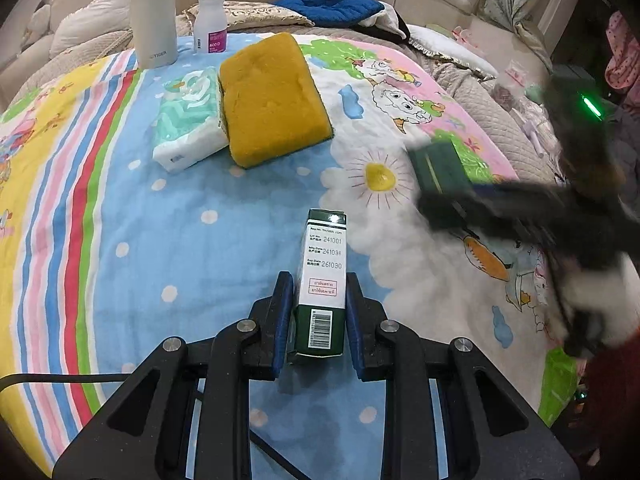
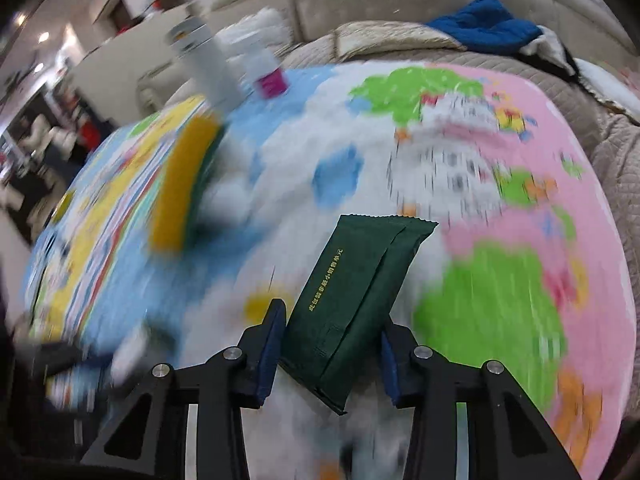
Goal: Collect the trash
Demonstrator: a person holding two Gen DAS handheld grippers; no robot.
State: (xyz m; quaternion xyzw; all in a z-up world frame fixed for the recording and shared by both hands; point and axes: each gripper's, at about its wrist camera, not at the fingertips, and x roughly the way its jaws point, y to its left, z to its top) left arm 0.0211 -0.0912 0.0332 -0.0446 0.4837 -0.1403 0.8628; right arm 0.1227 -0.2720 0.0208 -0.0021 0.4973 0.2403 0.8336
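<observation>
- Left tongs (image 1: 316, 320) are clamped tight on a small green-and-white cardboard box (image 1: 323, 280), holding it upright above the cartoon-print blanket (image 1: 160, 220) on the bed, probably ready to carry off.
- Right tongs (image 2: 332, 354) grip a flat dark-green foil packet (image 2: 352, 300) at its lower end, tilted, lifted clear too.
- Farther out lie a yellow sponge (image 1: 272, 100) and a soft tissue pack (image 1: 188, 120), touching.
- Beyond stand a white flask (image 1: 154, 16) and a white pill bottle (image 1: 211, 20), likely keepers.

Blanket (image 1: 168, 208) covers the bed. Upper left of the left wrist frame: flask (image 1: 153, 14), bottle (image 1: 211, 21) to its right. Below them, tissue pack (image 1: 188, 120) touching sponge (image 1: 274, 100) on its right. Box (image 1: 323, 280) at lower centre.
</observation>
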